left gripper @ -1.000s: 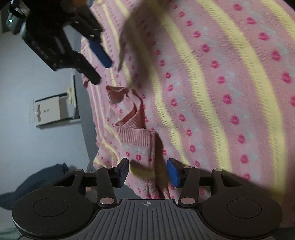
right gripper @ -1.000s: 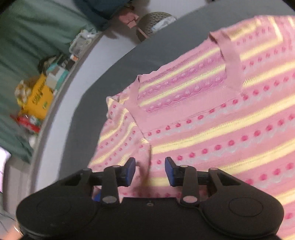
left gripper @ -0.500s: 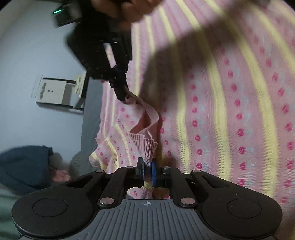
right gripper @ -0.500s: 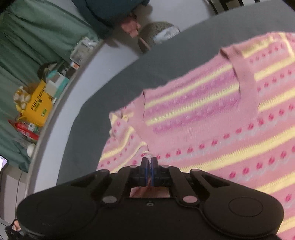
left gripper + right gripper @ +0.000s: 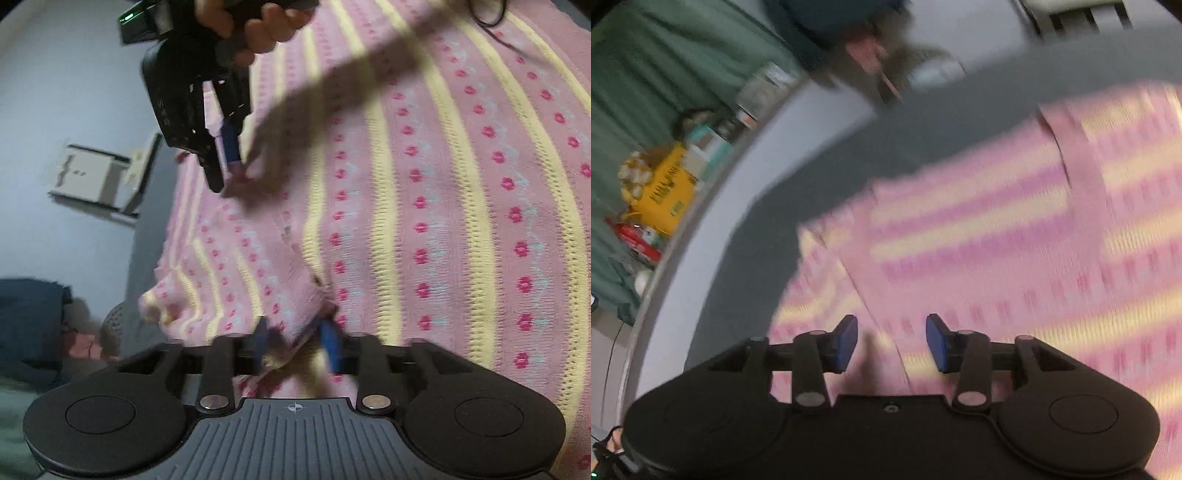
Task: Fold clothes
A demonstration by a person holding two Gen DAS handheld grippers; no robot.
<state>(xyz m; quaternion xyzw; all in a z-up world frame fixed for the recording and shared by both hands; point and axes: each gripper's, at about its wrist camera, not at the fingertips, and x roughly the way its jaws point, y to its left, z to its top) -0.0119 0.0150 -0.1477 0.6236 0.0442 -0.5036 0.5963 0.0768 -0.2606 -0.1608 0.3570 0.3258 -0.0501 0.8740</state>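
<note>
- Half a second back both grippers were pinched tight on the sweater's sleeve; now both sets of jaws are opening.
- Left gripper (image 5: 295,341): blue pads apart, a bit of knit edge sits loose between them, not squeezed.
- Right gripper (image 5: 892,343): pads apart over the cloth, nothing clamped. In the left view it shows up top (image 5: 225,162), a hand (image 5: 255,26) wrapped round it.
- The sleeve that stood up in a curled fold earlier now lies flat over the body.
- Sweater (image 5: 443,221): soft pink knit, yellow openwork stripes, rows of small red flowers, ribbed plain-pink neckband (image 5: 1082,177). It's spread on a smooth grey table (image 5: 820,177).
- Right view is pretty motion-blurred; yellow box (image 5: 665,188) off to the side, against green cloth.
</note>
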